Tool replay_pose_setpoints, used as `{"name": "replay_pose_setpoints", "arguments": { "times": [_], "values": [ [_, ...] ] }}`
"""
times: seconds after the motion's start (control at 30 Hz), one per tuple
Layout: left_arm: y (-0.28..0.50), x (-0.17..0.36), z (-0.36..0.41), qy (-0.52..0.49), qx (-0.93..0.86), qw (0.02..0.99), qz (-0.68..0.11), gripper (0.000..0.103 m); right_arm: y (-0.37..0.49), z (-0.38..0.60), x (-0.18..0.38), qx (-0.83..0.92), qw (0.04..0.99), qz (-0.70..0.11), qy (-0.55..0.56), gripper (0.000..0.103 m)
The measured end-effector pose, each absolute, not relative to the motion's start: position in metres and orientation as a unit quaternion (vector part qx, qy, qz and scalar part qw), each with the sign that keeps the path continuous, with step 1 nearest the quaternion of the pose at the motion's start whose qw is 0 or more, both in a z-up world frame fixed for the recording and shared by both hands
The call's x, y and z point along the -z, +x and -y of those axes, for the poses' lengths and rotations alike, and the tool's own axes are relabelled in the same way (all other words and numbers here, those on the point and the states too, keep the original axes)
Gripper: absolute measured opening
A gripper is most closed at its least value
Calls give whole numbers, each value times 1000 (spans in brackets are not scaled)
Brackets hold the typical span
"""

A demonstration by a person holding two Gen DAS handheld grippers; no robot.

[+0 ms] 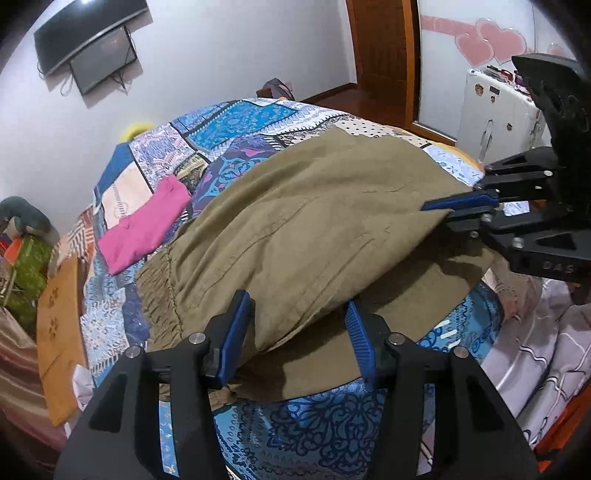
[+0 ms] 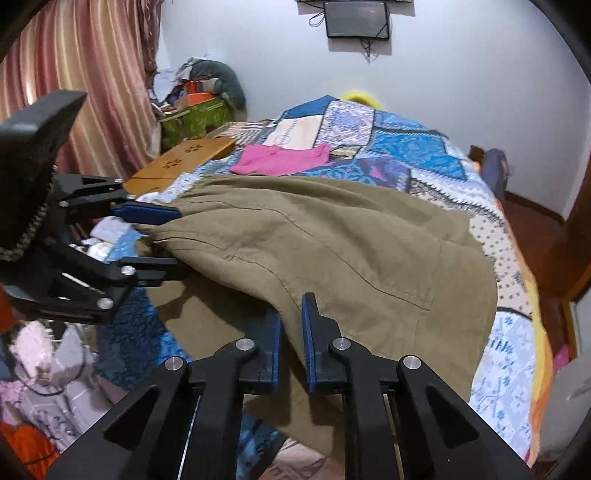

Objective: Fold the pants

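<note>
Olive-brown pants (image 1: 295,229) lie across the patchwork bed (image 1: 236,122), one layer lifted and folded over a lower layer. My left gripper (image 1: 295,332) has its blue pads wide apart with the raised near edge of the pants between them; in the right wrist view (image 2: 155,236) the cloth edge sits between its spread fingers. My right gripper (image 2: 291,339) has its pads close together on a fold of the pants (image 2: 351,251); in the left wrist view (image 1: 454,210) it pinches the cloth's right corner.
A folded pink garment (image 1: 144,229) lies on the bed beyond the pants. A wooden board (image 1: 59,332) leans at the bed's left side. Curtains (image 2: 81,85), clutter (image 2: 199,99) and a wall screen (image 2: 356,18) stand behind. White bedding (image 1: 546,350) lies at the right.
</note>
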State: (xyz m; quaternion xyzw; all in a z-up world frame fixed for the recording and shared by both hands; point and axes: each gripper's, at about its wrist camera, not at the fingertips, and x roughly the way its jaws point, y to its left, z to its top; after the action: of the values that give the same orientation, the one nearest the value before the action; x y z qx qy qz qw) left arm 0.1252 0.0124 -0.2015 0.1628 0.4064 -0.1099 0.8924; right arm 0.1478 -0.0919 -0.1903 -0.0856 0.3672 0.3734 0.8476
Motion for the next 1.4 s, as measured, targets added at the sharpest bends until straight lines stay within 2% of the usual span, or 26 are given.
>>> {"name": "replay_pose_setpoints", "arguments": {
  "times": [0.1, 0.2, 0.97, 1.17, 1.4],
  "values": [
    [122, 200, -12, 157, 117, 893, -406, 34, 144, 94, 191, -375, 846, -370, -86, 9],
    [115, 197, -12, 154, 118, 897, -397, 31, 137, 96, 191, -376, 845, -369, -89, 9],
    [80, 200, -18, 126, 120, 905, -389, 30, 114, 103, 187, -377, 847, -370, -63, 9],
    [78, 206, -19, 120, 128, 899, -402, 30, 117, 103, 201, -382, 832, -399, -52, 9],
    [69, 204, -19, 130, 131, 895, -407, 30, 117, 103, 207, -387, 812, -434, -51, 17]
  ]
}}
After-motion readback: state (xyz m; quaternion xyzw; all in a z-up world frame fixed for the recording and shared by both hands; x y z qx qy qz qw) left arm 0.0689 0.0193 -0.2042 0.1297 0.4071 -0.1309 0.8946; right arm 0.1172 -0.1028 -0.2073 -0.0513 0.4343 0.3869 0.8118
